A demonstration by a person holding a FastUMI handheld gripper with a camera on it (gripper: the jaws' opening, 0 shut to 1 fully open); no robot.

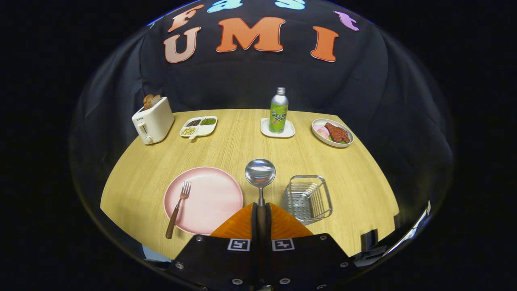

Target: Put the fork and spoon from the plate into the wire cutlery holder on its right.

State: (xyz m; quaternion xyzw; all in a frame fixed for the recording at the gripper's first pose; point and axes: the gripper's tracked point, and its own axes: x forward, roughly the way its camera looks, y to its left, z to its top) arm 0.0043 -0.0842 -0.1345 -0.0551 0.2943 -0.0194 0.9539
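Observation:
My gripper (261,208) is shut on the brown handle of a metal spoon (260,174), whose round bowl stands up just ahead of the fingers, lifted above the table between plate and holder. A pink plate (214,190) lies to the left of the fingers. A fork (178,208) with a brown handle rests on the plate's left side, its handle sticking out over the rim toward me. The wire cutlery holder (307,199) stands on the table just right of the fingers, with a pale item lying inside it.
Along the far side of the wooden table (242,147) stand a white toaster (152,120) with bread, a divided dish (198,126) of beans, a green soda bottle (278,111) on a white coaster, and an oval plate (332,132) of food.

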